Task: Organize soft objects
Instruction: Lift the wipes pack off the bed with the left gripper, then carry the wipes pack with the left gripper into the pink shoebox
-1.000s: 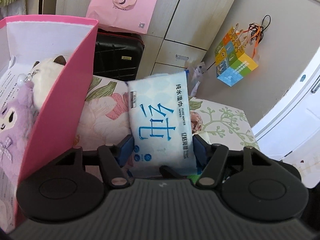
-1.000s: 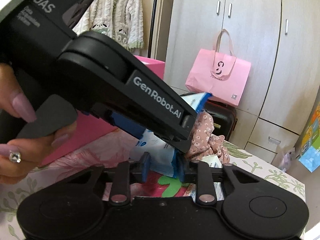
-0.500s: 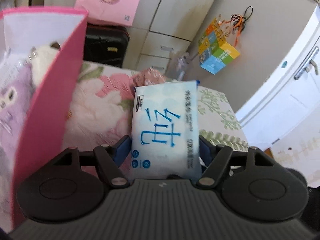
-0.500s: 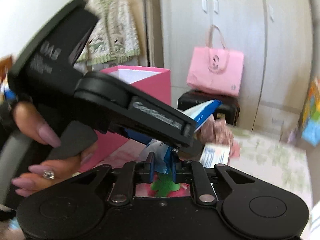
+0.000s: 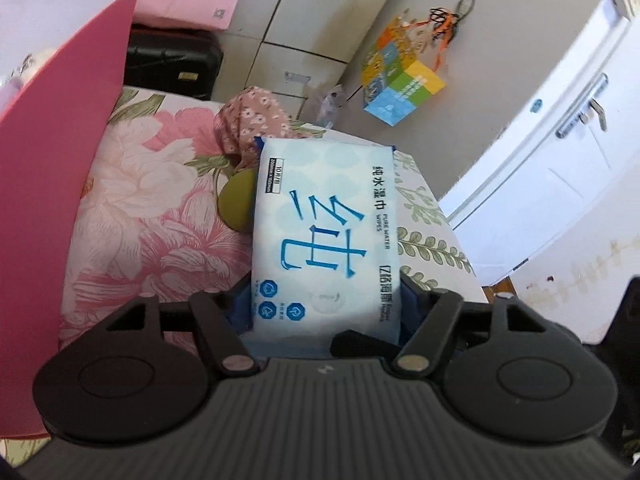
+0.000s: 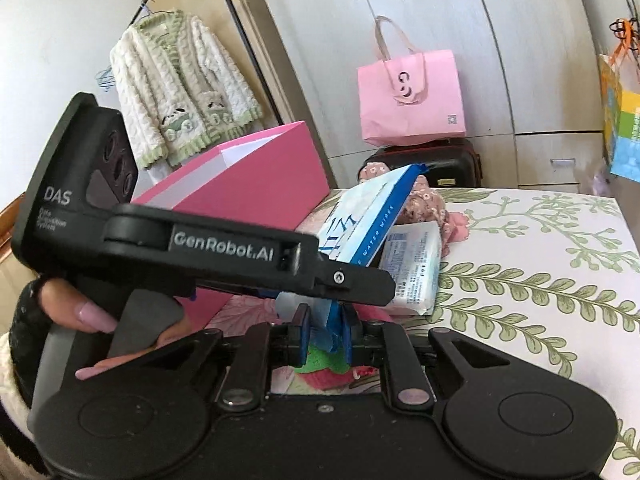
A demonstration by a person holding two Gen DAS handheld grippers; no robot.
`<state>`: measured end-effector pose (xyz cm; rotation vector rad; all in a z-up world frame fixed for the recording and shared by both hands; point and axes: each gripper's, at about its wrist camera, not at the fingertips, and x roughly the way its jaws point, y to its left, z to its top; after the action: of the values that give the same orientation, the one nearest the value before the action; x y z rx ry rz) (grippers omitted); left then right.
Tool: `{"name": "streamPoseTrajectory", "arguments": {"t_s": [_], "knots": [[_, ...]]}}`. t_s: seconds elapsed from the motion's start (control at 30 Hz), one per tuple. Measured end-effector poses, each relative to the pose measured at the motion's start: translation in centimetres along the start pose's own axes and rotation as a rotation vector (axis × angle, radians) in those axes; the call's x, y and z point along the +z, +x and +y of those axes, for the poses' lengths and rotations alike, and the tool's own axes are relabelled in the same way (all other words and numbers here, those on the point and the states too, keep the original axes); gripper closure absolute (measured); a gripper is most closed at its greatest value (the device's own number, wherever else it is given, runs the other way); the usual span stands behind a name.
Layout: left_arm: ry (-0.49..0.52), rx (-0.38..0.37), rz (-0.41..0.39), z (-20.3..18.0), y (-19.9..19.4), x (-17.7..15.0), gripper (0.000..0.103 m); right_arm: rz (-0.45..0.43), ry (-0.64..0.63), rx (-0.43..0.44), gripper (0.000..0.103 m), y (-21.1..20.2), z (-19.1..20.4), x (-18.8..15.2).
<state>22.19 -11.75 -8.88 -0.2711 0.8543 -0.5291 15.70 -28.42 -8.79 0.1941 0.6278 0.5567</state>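
Observation:
A light-blue pack of wet wipes (image 5: 324, 240) hangs over the flowered bed, between the blue pads of my left gripper (image 5: 324, 304). The jaws are closing and the pads press on its sides. In the right wrist view the same pack (image 6: 368, 216) tilts upward. My right gripper (image 6: 325, 332) is shut on its blue end seam, just below the left tool's finger (image 6: 352, 280). The open pink box (image 5: 60, 160) stands to the left with plush toys inside. On the bed lie a pink flowered cloth (image 5: 252, 120) and a smaller white tissue pack (image 6: 412, 272).
Under the right gripper lies a green and red knitted item (image 6: 320, 376). Behind the bed (image 6: 520, 260) a pink paper bag (image 6: 412, 96) sits on a black suitcase (image 5: 172, 60) before the wardrobe. A colourful bag (image 5: 400, 84) hangs on the wall and a white door (image 5: 560, 152) stands right.
The left gripper has carried the pack away from the pink box and lower over the bed. The right gripper rolled, closed further and now pinches the pack's end seam.

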Motion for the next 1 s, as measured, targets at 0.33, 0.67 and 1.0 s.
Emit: {"name": "streamPoseTrajectory", "arguments": {"t_s": [0.33, 0.67, 1.0], "knots": [[0.066, 0.071, -0.036, -1.6, -3.1, -0.5, 0.041, 0.012, -0.027, 0.0, 0.085, -0.7, 1.9, 0.8], [0.083, 0.059, -0.075, -2.1, -7.4, -0.8, 0.04, -0.008, -0.07, -0.018, 0.085, -2.7, 5.4, 1.6], [0.103, 0.075, -0.069, -1.9, -7.2, -1.4, 0.041, -0.001, -0.062, -0.004, 0.085, -2.2, 5.4, 1.1]]}}
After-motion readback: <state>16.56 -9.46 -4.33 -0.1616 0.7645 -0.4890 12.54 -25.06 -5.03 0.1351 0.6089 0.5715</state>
